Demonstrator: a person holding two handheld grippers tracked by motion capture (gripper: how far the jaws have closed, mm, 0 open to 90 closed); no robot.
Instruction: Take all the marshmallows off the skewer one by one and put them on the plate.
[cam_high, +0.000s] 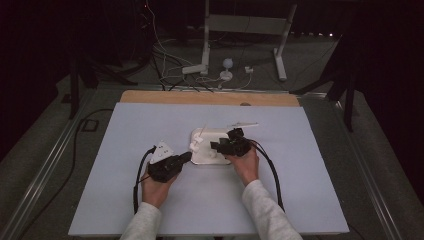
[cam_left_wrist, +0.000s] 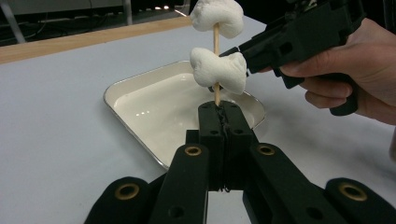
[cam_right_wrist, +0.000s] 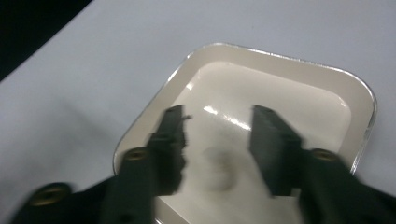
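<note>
The table (cam_high: 150, 200) is covered by a pale sheet, and a white tray (cam_left_wrist: 140, 88) is set at its middle, probably to catch drops. The skewer (cam_left_wrist: 216, 91) is kept upright over the tray, clamped in the closed fingers of the left gripper (cam_left_wrist: 219, 109). Two marshmallows (cam_left_wrist: 218, 70) are threaded on it. The right gripper (cam_right_wrist: 217, 135) is held above the tray, its fingers apart and empty.

The right gripper (cam_right_wrist: 217, 140) looked smeared with blur, and the tray's (cam_right_wrist: 280, 60) near end was cut off at the bottom.
</note>
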